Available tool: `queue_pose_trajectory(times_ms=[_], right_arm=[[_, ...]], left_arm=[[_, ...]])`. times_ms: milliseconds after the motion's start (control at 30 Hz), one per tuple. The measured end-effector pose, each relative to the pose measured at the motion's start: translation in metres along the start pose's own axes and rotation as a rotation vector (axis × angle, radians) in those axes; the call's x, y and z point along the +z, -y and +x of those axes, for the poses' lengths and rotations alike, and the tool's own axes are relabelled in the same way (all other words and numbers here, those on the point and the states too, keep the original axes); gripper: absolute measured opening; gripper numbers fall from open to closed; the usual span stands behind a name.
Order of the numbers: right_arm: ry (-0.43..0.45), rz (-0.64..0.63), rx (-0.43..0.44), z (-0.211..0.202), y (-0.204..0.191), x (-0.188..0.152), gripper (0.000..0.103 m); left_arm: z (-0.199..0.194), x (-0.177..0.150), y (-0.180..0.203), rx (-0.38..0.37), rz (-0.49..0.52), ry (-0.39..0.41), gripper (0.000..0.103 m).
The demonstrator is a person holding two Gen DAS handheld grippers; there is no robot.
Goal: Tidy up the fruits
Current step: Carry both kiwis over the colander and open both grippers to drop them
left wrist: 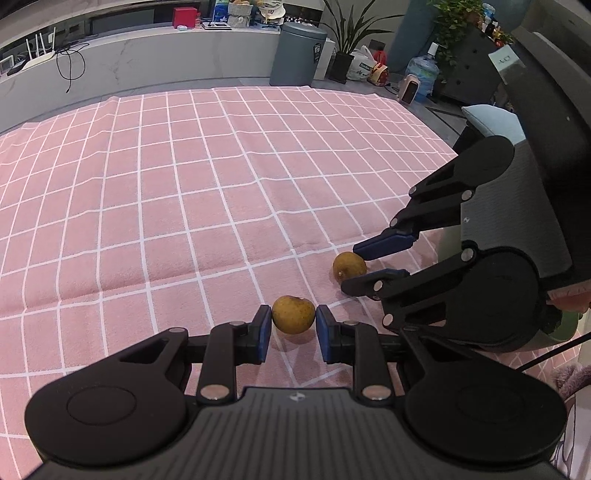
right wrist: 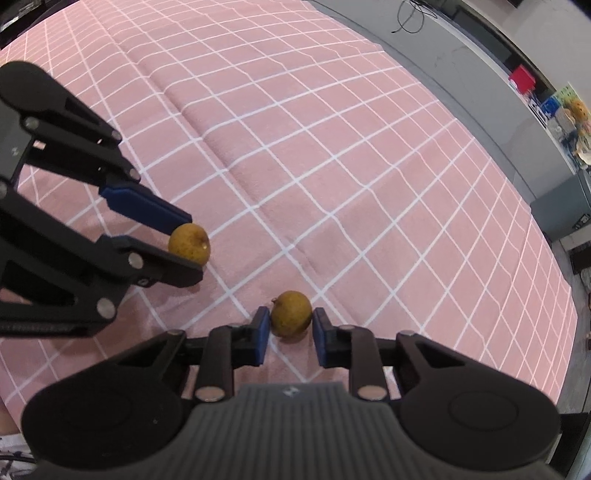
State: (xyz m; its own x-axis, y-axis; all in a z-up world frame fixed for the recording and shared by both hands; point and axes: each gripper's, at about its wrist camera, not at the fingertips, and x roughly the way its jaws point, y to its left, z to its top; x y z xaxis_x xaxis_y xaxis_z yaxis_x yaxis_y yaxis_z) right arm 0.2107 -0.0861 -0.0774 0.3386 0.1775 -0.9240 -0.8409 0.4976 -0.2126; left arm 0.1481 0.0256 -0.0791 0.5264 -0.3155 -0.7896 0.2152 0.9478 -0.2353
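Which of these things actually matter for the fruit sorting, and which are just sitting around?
Part of the job:
- brown fruit clamped in the left gripper
- second brown fruit clamped in the right gripper
- pink checked cloth under them

Just lying about:
- grey bin
- potted plant
- water jug
- red box

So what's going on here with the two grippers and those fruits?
A person holds a gripper in each hand over a pink checked cloth. The left gripper is shut on one brownish-yellow fruit, and the right gripper is shut on the other fruit. Both fruits sit low at the cloth.
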Motion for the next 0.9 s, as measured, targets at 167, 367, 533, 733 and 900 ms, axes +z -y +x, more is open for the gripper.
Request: queue_pose_trajectory(times_ms=[167, 367, 533, 733, 900], right_arm=[[0.036, 0.044, -0.009, -0.015, -0.002, -0.003, 0.021], [0.125, 0.142, -0.023, -0.06, -0.007, -0.016, 0.02], [0.208, 0.252, -0.034, -0.101, -0.008, -0.034, 0.02], [0.306, 0.401, -0.075, -0.149, -0.005, -0.071, 0.02], [0.353, 0.542, -0.128, -0.181, 0.005, -0.115, 0.02]], left_arm=[[-0.004, 0.0, 0.001, 0.005, 0.0, 0.006, 0.029], [-0.02, 0.0, 0.013, 0.017, 0.023, 0.021, 0.029], [-0.038, 0.003, 0.028, -0.007, 0.033, 0.043, 0.029], [-0.066, 0.008, 0.061, -0.043, 0.079, 0.084, 0.029], [-0.077, 0.017, 0.091, -0.084, 0.123, 0.108, 0.029]])
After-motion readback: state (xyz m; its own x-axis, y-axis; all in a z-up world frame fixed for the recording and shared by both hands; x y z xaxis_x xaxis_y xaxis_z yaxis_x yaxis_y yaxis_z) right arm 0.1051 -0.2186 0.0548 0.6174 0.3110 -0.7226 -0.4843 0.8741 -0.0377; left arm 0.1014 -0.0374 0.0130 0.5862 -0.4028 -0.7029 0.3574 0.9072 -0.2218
